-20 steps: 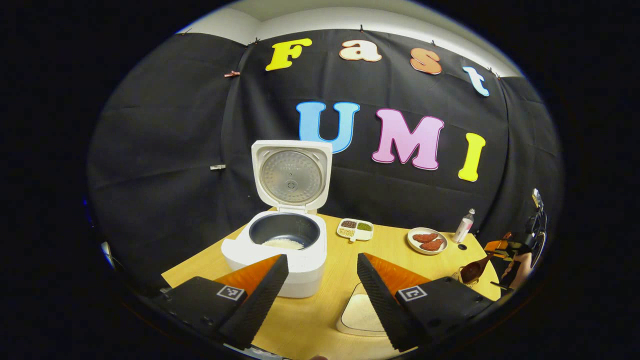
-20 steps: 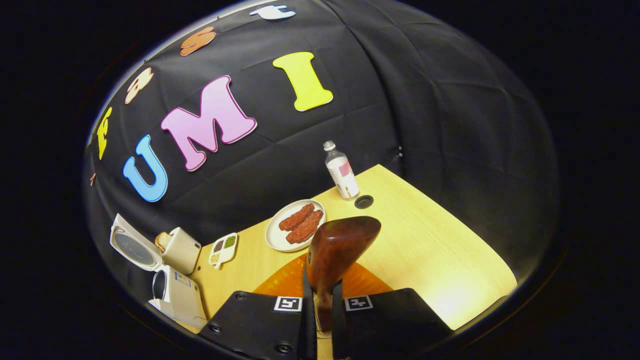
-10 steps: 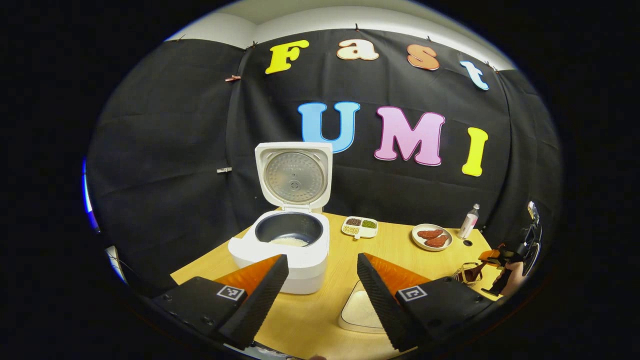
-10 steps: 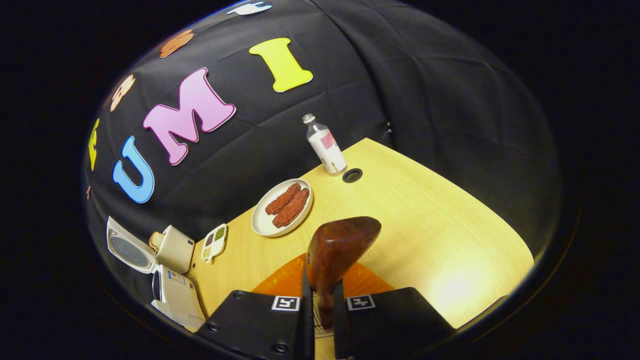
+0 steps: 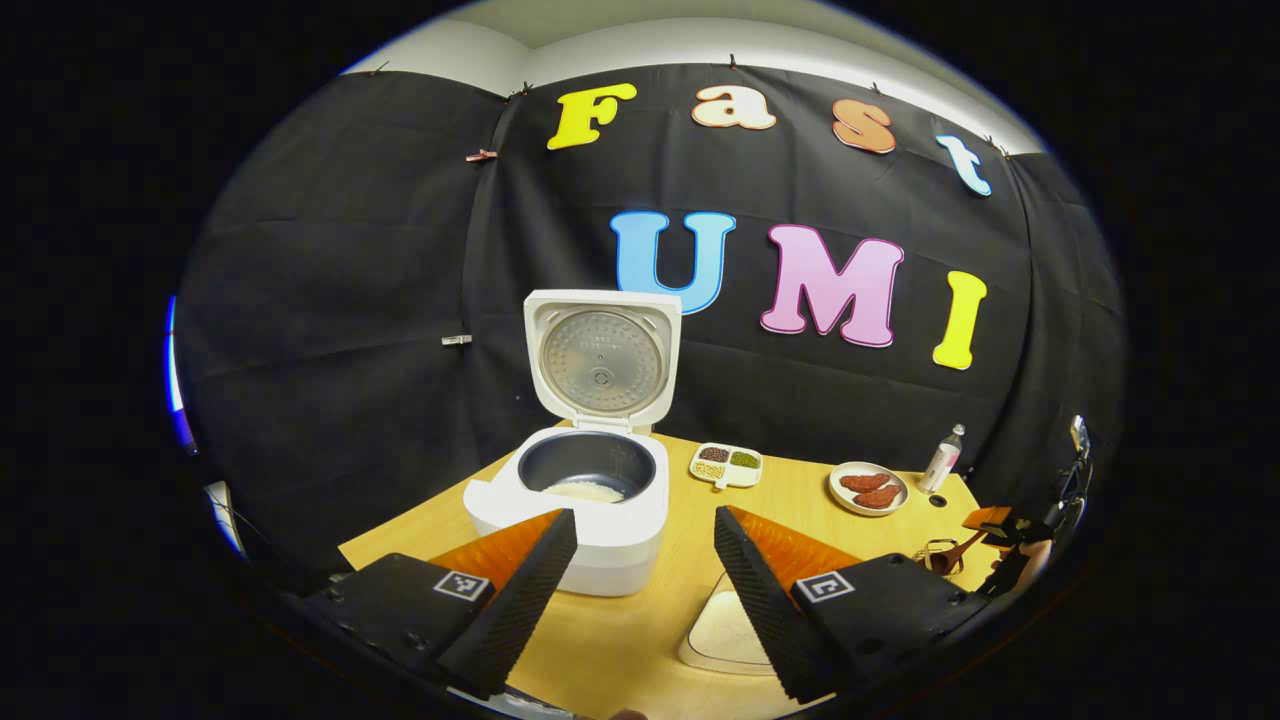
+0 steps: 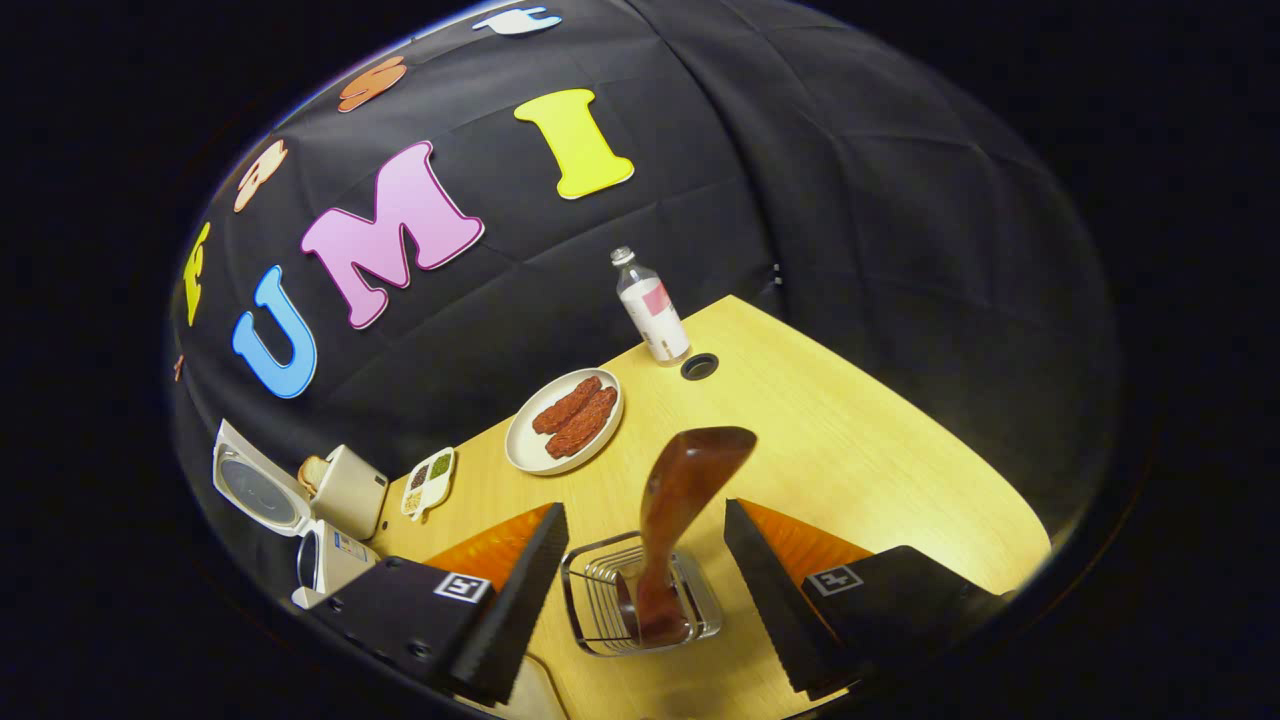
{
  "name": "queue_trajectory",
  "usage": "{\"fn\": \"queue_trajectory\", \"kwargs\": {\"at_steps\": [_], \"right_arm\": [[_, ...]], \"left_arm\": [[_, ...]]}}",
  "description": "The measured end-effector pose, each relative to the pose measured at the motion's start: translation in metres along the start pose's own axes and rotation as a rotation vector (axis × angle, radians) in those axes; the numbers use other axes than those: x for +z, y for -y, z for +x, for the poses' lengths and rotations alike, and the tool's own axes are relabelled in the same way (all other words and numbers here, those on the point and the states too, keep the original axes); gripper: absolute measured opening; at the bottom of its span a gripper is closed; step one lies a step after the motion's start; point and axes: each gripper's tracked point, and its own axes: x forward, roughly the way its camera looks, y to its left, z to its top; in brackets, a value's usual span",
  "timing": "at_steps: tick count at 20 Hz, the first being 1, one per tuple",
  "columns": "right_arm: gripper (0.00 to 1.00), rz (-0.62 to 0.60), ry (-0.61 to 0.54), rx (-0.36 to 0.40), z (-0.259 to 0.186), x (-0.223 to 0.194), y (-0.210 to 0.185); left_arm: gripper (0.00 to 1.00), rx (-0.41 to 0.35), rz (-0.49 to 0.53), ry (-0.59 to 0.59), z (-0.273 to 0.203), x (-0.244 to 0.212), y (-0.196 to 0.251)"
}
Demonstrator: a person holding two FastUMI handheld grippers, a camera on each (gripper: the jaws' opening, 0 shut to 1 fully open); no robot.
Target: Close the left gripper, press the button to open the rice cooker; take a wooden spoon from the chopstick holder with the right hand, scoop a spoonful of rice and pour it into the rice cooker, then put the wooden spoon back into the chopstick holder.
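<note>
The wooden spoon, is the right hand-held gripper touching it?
Apart. In the right gripper view the right hand-held gripper is open, with clear gaps on both sides of the wooden spoon, which stands in the chopstick holder.

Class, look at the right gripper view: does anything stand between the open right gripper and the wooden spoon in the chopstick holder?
Nothing visible does. The wooden spoon stands in the chopstick holder, free between the right gripper's spread fingers.
</note>
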Motion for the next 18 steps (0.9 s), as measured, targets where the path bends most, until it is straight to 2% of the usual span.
{"fn": "queue_trajectory", "kwargs": {"at_steps": [6,10,14,18], "right_arm": [[0.98,-0.083,0.023,-0.081,-0.039,-0.002,0.029],[0.98,-0.127,0.053,-0.141,-0.077,-0.001,0.047],[0.99,-0.143,0.052,-0.186,-0.117,-0.007,0.06],[0.99,-0.149,0.047,-0.227,-0.147,-0.019,0.063]], "left_arm": [[0.95,0.043,-0.046,0.043,0.033,0.055,-0.043],[0.95,0.065,0.014,0.121,0.061,0.112,-0.076],[0.95,0.038,0.101,0.215,0.082,0.172,-0.09],[0.95,-0.033,0.054,0.234,0.113,0.218,-0.088]]}}
